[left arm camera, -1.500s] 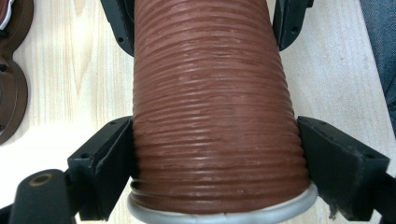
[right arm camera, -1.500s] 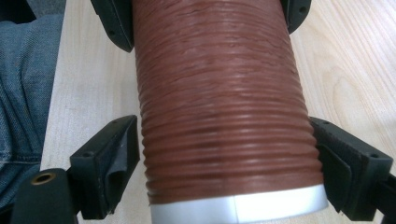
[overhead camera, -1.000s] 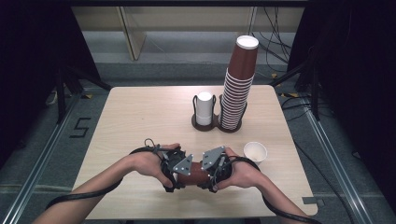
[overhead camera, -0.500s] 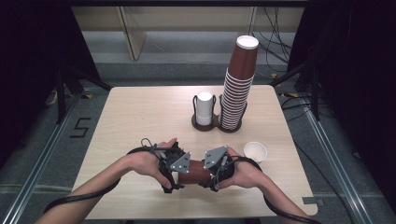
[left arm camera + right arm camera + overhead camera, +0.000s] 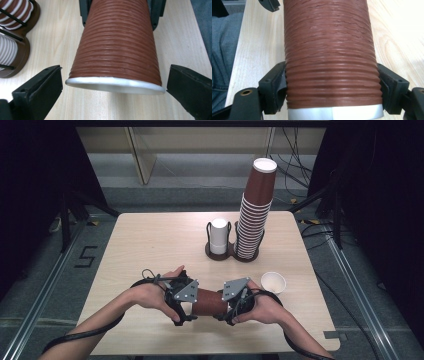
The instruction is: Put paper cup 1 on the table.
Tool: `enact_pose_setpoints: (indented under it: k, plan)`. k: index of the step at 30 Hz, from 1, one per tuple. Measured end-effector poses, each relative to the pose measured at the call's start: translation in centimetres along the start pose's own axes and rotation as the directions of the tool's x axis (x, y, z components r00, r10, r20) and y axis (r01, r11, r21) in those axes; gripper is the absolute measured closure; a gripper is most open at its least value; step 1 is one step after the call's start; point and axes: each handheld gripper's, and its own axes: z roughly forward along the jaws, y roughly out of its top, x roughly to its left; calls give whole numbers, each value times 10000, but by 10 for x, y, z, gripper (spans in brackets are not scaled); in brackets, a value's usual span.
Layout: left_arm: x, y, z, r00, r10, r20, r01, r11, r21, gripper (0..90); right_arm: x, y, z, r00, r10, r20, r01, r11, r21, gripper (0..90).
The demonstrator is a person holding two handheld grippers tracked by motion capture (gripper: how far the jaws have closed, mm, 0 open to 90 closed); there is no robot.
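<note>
I hold a brown ribbed cup (image 5: 210, 302) on its side between my two grippers, over the near part of the table (image 5: 150, 240), well in front of the wire cup holder (image 5: 220, 251) that stands near the middle. My right gripper (image 5: 231, 311) pinches the narrow, closed end of the cup: in the right gripper view both black pads press against the ribbed wall (image 5: 329, 75) just above its white bottom edge. My left gripper (image 5: 184, 309) is at the cup's wide end with its jaws spread. They have just been opening, and in the left gripper view the white rim (image 5: 115, 85) sits between them with a clear gap on either side, so they touch nothing. The cup lies roughly level, its mouth toward my left hand (image 5: 150, 295) and its base toward my right hand (image 5: 262, 307). In the holder, one side carries a short white stack (image 5: 218, 235) and the other a tall stack of brown cups (image 5: 255, 215) topped by a white rim. A single white cup (image 5: 273, 282) stands upright on the table, nearer to me than the holder and off to its right, just beyond my right hand.
</note>
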Motion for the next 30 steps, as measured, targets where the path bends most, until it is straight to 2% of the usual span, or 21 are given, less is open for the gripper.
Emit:
enact_pose_setpoints:
  k: [1, 2, 4, 5, 6, 7, 8, 9, 10, 11, 15, 16, 17, 20, 22, 25, 26, 27, 28, 30]
  plan:
    - [0, -1, 0, 10000, 43, -8, -43, 10000, -28, 0, -1, 0, 0, 9997, -218, 94, 219, 9997, -94, 231]
    - [0, -2, 0, 10000, 85, -22, -85, 10000, -46, 0, 1, -1, 0, 10000, 20, 29, -19, 9999, -129, 231]
    - [0, -3, 0, 10000, 61, -39, -61, 9999, -105, 0, 2, -3, 1, 9999, 128, 55, -127, 9996, -262, 231]
    - [0, -3, 0, 10000, 49, -57, -50, 9998, -207, 0, 1, -4, 1, 9998, -78, 169, 85, 9993, -376, 231]
    - [0, -3, 0, 10000, 60, -54, -61, 9998, -202, 0, 3, -5, 1, 9994, 345, 56, -342, 9987, -376, 231]
    - [0, -3, -1, 10000, 86, -36, -87, 9999, -148, 0, 5, -5, 0, 9985, 536, 116, -531, 9979, -365, 231]
    - [0, -4, -1, 10000, 74, -42, -75, 9997, -253, 0, 2, -6, 1, 9998, 146, 133, -139, 9984, -542, 231]
    - [0, -4, -1, 10000, 69, -60, -70, 9996, -275, 0, 1, -6, 0, 9998, -1, 204, 14, 9981, -620, 231]
    - [1, -4, -1, 9999, 74, -85, -76, 9995, -295, 0, 2, -7, 1, 9997, 200, 119, -192, 9976, -673, 231]
    - [1, -4, -1, 9999, -19, -120, 14, 9993, -371, 0, 2, -8, 1, 9997, 21, 250, -2, 9971, -758, 231]
    - [2, -4, -1, 9999, -36, -127, 30, 9990, -453, 0, 3, -10, 1, 9996, 161, 220, -138, 9951, -983, 231]
    - [3, -4, -1, 9999, 79, -109, -83, 9993, -359, 0, 3, -10, 2, 9996, 100, 272, -71, 9945, -1043, 231]
    - [2, -4, 0, 9999, -25, -105, 20, 9990, -446, 0, 3, -10, 2, 9995, 112, 290, -80, 9941, -1083, 231]
    - [2, -5, 0, 10000, 23, -83, -26, 9993, -385, 0, 4, -11, 2, 9992, 335, 230, -303, 9913, -1278, 231]
    - [3, -5, 0, 10000, 61, -52, -63, 9994, -353, 0, 4, -11, 2, 9992, 159, 360, -108, 9905, -1370, 231]
    - [4, -5, 1, 10000, 48, -9, -49, 9992, -391, 0, 4, -10, 2, 9991, 147, 386, -89, 9893, -1457, 231]
    - [4, -5, 1, 10000, 62, 3, -62, 9991, -408, 0, 6, -10, 2, 9989, 349, 315, -300, 9888, -1461, 231]
    - [4, -5, 2, 10000, -79, 18, 80, 9985, -539, 0, 6, -10, 2, 9989, 339, 330, -286, 9882, -1503, 231]
    - [4, -5, 2, 9999, -101, 40, 103, 9982, -593, 0, 5, -10, 2, 9988, 128, 465, -55, 9879, -1552, 231]
    - [5, -4, 2, 9998, -121, 170, 132, 9980, -614, 0, 5, -10, 2, 9989, 126, 458, -52, 9874, -1582, 231]
